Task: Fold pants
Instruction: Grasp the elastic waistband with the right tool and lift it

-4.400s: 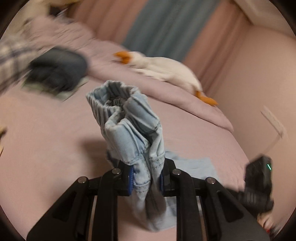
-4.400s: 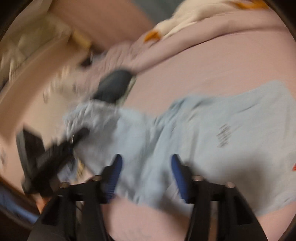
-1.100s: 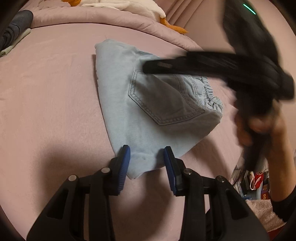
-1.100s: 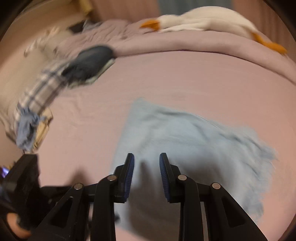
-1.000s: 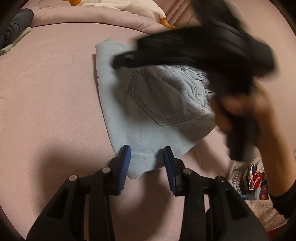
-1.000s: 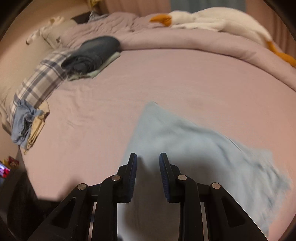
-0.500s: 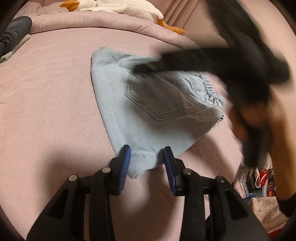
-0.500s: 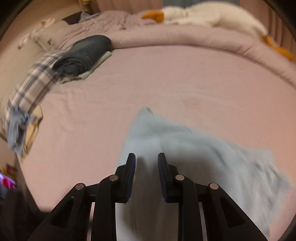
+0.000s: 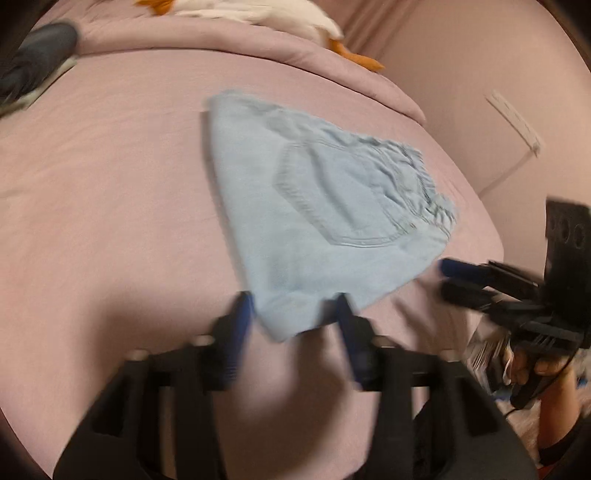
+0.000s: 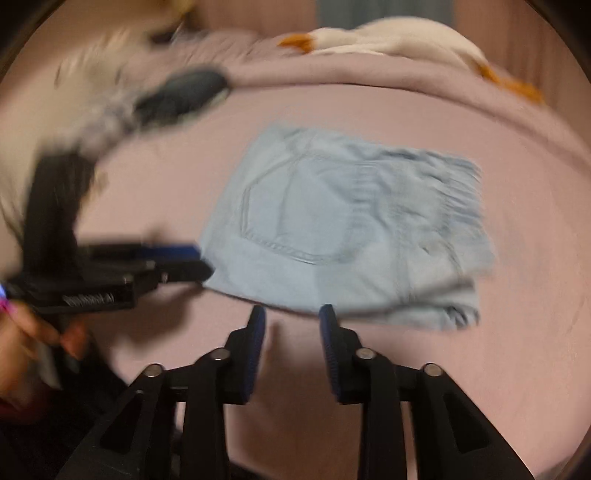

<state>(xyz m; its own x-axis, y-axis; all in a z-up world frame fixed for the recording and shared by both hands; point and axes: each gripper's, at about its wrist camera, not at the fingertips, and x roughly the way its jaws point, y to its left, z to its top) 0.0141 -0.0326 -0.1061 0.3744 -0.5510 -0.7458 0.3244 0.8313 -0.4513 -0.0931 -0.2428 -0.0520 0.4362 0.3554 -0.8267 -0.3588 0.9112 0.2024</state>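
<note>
Light blue denim pants (image 9: 325,206) lie folded into a compact bundle on the pink bed, back pocket up and elastic waistband to the right; they also show in the right wrist view (image 10: 343,229). My left gripper (image 9: 293,314) is open and empty, its fingers either side of the bundle's near corner. My right gripper (image 10: 291,317) is open and empty, just short of the bundle's near edge. In the left wrist view the right gripper (image 9: 448,277) sits at the bundle's right. In the right wrist view the left gripper (image 10: 192,262) sits at its left corner.
A white plush goose (image 9: 258,11) lies on the rolled pink duvet (image 9: 229,48) at the back. A folded dark garment (image 10: 181,92) sits at the back left by plaid bedding. The bed's right edge (image 9: 491,229) drops beside a pink wall.
The right gripper has come off the top of the folded pants and dropped back to the near right side. The left gripper has stayed at the near corner. The pants lie still.
</note>
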